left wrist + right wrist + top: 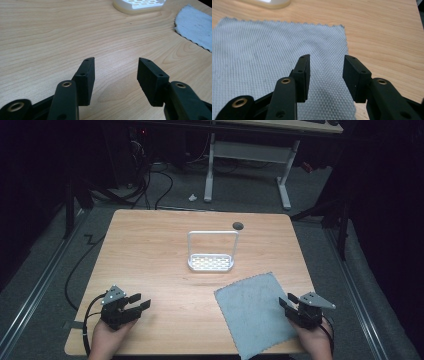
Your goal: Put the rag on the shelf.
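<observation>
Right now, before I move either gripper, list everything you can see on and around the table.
Table: 1, light wood, centre of the high view.
Rack: 1, white, perforated base with an upright loop handle, middle of the table.
Cloth: 1, grey, lying flat at the near right, its near edge overhanging the table edge.
Round port: 1, dark, set in the tabletop near the far edge.
Second desk: 1, white legs, on the floor beyond the table.
Floor cables: several, black, far left.
Left gripper: 1, black, near left over bare wood, jaws apart, empty.
Right gripper: 1, black, over the cloth's right part, jaws apart, empty.
Hands: 2, at the near edge.
</observation>
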Motion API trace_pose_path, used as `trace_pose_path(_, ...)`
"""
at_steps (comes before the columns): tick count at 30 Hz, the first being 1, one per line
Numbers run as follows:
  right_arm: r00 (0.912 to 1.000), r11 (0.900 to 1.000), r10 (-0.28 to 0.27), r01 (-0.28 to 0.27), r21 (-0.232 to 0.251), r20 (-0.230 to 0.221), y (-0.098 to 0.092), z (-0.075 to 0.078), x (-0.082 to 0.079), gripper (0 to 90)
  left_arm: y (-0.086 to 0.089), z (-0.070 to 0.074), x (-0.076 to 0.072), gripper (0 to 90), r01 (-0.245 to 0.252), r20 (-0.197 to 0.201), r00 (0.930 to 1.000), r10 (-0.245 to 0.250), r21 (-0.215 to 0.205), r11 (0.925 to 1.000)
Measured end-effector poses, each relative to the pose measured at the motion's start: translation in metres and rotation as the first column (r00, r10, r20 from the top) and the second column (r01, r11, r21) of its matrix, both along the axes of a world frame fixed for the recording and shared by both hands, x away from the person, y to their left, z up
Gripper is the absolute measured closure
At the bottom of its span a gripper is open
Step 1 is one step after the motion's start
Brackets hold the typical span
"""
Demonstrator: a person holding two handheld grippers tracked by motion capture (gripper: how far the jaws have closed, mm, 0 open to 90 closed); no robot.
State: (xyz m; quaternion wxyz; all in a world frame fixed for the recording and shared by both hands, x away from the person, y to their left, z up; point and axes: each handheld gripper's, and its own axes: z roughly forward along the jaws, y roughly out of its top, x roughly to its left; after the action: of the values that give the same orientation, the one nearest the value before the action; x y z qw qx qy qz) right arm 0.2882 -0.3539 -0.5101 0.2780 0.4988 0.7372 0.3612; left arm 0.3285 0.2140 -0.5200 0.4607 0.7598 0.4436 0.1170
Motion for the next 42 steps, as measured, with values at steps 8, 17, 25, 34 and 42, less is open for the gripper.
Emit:
trace_pose_path(8, 0.9998, 1.0, 0.019, -0.019, 0.023, -0.01, 0.002, -0.001, 0.003, 56.0, -0.001, 0.0, -0.002, 48.7, 0.01, 0.0, 1.0, -0.01, -0.003, 0.9999)
trace_pose_path(17, 0.9972, 0.997, 0.069, -0.07, -0.025, -0.027, 0.007, 0.001, -0.005, 90.0, 0.001, 0.001, -0.003, 54.6, 0.019, -0.014, 0.9997, -0.019, -0.021, 0.9996)
trace_pose_path(25, 0.9974, 0.998, 0.03, -0.034, -0.058, -0.065, -0.008, -0.001, -0.008, 90.0, 0.0, 0.003, -0.002, 64.4, 0.035, -0.019, 0.9992, -0.036, -0.024, 0.9991)
trace_pose_path(34, 0.9924, 0.997, 0.024, -0.032, -0.065, -0.121, -0.016, -0.006, -0.014, 90.0, -0.005, 0.009, -0.001, 74.0, 0.047, -0.016, 0.9988, -0.047, -0.022, 0.9987)
trace_pose_path(42, 0.987, 0.998, 0.036, -0.044, -0.051, -0.157, -0.015, -0.012, -0.019, 90.0, -0.013, 0.008, 0.004, 73.5, 0.057, -0.012, 0.9983, -0.057, -0.031, 0.9979)
